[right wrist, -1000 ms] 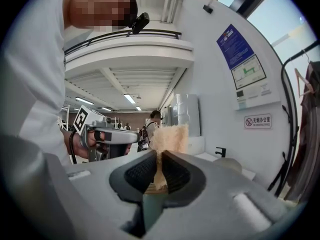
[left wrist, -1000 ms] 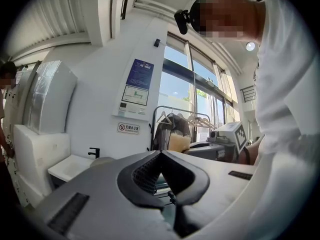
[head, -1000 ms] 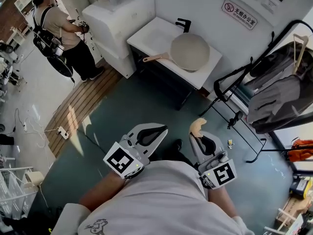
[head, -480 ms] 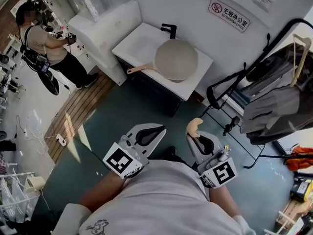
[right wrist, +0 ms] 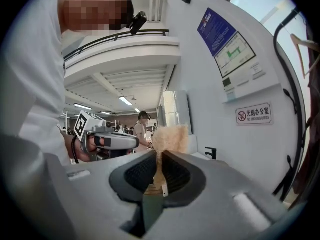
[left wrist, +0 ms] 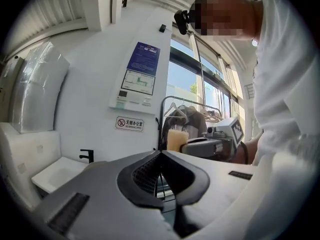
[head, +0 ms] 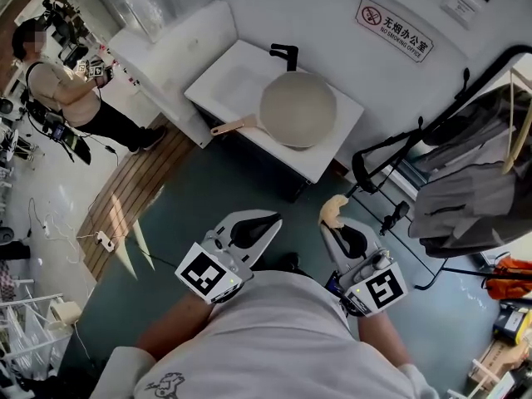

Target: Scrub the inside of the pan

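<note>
Right gripper (head: 341,229) clamped on tan sponge (head: 335,210). Left gripper (head: 268,221) jaws together, empty. Pan (head: 298,109) sits on white desk (head: 237,69) ahead, well apart, but nearer than a second ago. Judged: approach under way, scrubbing not begun.

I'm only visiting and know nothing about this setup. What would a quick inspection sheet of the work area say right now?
Surface: white counter with a black tap, bare apart from the pan.
Job's things: pan on the counter, handle pointing left; tan sponge in the right gripper.
Clutter: nothing seen on the counter.
Grippers: left gripper shut and empty; right gripper shut on the sponge; both short of the counter.
Cables: white cable and power strip on the floor at left.
Surroundings: no-smoking sign, grey garments on a black rack, another person standing at far left.
</note>
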A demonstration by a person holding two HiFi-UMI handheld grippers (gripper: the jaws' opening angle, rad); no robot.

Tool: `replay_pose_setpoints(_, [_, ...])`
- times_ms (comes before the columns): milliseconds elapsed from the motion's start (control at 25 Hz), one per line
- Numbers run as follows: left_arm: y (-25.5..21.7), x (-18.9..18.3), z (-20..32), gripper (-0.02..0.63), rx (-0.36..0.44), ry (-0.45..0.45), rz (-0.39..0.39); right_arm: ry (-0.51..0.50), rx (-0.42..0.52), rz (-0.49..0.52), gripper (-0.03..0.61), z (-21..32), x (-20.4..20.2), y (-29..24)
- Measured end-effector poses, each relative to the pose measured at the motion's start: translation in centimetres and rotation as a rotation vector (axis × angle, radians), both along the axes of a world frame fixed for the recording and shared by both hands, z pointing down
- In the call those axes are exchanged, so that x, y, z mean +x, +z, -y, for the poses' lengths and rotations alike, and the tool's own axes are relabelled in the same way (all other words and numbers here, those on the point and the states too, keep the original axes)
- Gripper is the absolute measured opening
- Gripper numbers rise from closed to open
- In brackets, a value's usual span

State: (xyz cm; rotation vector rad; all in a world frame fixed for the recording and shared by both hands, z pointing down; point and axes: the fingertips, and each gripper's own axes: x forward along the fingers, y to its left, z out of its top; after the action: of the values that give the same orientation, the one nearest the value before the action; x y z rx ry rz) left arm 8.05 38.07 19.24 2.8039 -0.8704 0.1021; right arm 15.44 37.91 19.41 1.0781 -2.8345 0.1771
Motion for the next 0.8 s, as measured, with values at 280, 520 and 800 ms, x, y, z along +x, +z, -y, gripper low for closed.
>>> replay_pose_setpoints(280, [-0.5,-2.3,5.4,-0.002,0.027,0.054,-0.038,0.059,0.007,-0.019,0.034,4.8,-2.3,-0.2])
replay_pose_setpoints(520, [-1.3,-7.3,10.0,-0.002,0.050,0.108,-0.040,0.127,0.014,-0.021,0.034,9.2,-6.9,-0.8])
replay_pose_setpoints(800, [-1.4,-13.8,13.8,-0.002,0.044,0.152,-0.033,0.204,0.024,-0.034,0.034,13.0,-11.9,-1.3])
